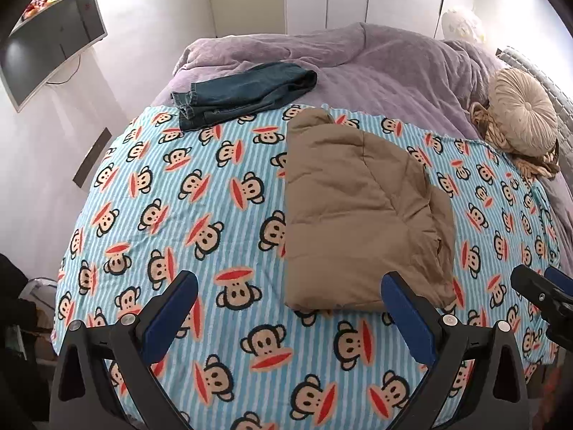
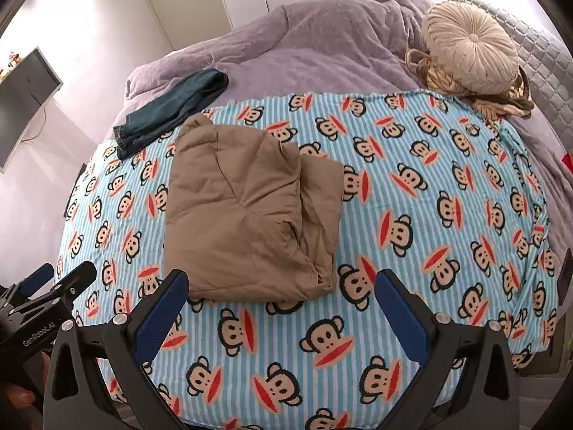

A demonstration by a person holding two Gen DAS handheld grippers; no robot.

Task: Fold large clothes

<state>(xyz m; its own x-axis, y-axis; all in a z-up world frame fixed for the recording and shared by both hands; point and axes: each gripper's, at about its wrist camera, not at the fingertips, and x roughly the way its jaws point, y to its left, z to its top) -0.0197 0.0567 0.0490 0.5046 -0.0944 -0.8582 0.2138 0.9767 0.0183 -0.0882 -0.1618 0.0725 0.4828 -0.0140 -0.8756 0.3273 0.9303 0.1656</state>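
A tan padded garment (image 1: 361,211) lies folded into a rough rectangle on the blue striped monkey-print blanket (image 1: 200,215); it also shows in the right wrist view (image 2: 247,215). My left gripper (image 1: 290,286) is open and empty, hovering above the blanket just short of the garment's near edge. My right gripper (image 2: 281,283) is open and empty, also just short of the near edge. Each gripper shows at the edge of the other's view, the right gripper (image 1: 540,290) and the left gripper (image 2: 57,283). Folded dark jeans (image 1: 243,93) lie at the far left; they also show in the right wrist view (image 2: 172,107).
A purple duvet (image 1: 376,61) covers the far half of the bed. A round beige cushion (image 2: 472,46) on a woven bag lies at the far right by the headboard. A monitor (image 1: 46,46) hangs on the left wall. Closet doors stand behind the bed.
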